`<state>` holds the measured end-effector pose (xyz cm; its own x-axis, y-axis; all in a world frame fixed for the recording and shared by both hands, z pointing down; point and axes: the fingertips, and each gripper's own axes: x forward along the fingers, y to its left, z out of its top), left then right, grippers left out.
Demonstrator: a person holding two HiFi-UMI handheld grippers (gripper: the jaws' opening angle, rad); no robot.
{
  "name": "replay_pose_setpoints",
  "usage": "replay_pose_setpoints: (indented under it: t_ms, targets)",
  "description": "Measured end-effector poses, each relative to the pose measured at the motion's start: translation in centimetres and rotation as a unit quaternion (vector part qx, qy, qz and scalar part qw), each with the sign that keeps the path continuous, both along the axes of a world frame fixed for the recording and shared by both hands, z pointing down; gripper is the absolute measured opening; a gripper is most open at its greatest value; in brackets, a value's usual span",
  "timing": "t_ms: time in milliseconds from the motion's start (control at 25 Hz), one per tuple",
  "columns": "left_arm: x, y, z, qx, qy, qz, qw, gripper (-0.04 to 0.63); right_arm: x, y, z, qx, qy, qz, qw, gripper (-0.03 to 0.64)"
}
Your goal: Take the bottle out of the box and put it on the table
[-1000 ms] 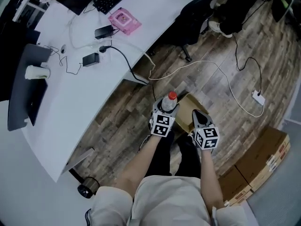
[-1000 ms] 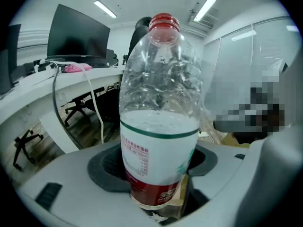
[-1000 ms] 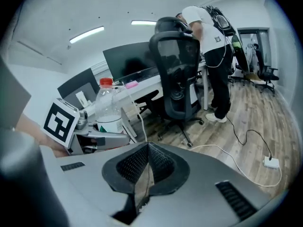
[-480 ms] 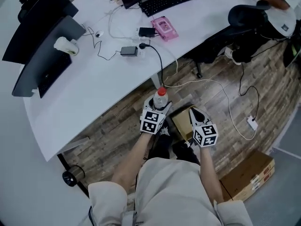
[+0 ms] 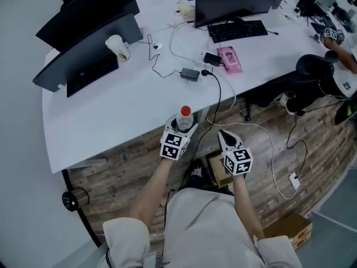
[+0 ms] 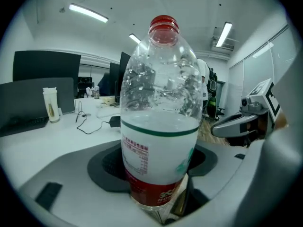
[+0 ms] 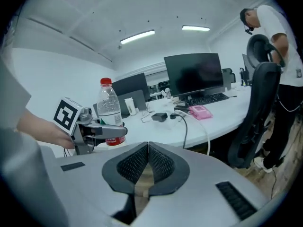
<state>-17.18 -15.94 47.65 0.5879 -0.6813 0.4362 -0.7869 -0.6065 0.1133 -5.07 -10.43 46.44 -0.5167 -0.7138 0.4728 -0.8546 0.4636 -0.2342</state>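
A clear plastic water bottle (image 5: 184, 120) with a red cap and red-and-white label stands upright in my left gripper (image 5: 183, 129), which is shut on its lower body. In the left gripper view the bottle (image 6: 159, 122) fills the middle, between the pads of the left gripper (image 6: 157, 167). It hangs over the near edge of the white table (image 5: 111, 110). My right gripper (image 5: 223, 134) is shut on nothing, just right of the bottle. The right gripper view shows its jaws (image 7: 147, 150) pressed together, and the bottle (image 7: 109, 109) to the left. The open cardboard box (image 5: 219, 171) lies on the floor below.
On the table are monitors (image 5: 234, 1), a keyboard (image 5: 237, 30), a pink packet (image 5: 228, 59), a power adapter (image 5: 191, 74) with cables, and a white cup (image 5: 119, 47). An office chair (image 5: 317, 74) and a person (image 7: 272, 27) are at the right. Another cardboard box (image 5: 290, 229) sits on the floor.
My left gripper has lifted the bottle from above the box on the floor up to the table's near edge. The right gripper rose alongside, still shut and empty.
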Motion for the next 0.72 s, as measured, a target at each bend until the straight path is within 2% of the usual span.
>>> replay_pose_setpoints:
  t_ms: [360,520,720]
  targets:
    - [-8.4,-6.0,-0.3,0.028,0.013,-0.025,0.9992,0.324,-8.2,-2.8,-0.3,-0.008,0.019,-0.072,0.997,0.04]
    - [-10.6,-9.1,0.4,0.033,0.02,-0.036,0.9986,0.324,-10.7,-4.4,-0.2,-0.009,0.033,-0.1,0.994,0.04]
    - [-12.6,-12.0,2.1,0.019,0.027,-0.053,0.998,0.325,-12.8,-6.4,0.5,-0.018,0.033,-0.11,0.993,0.04]
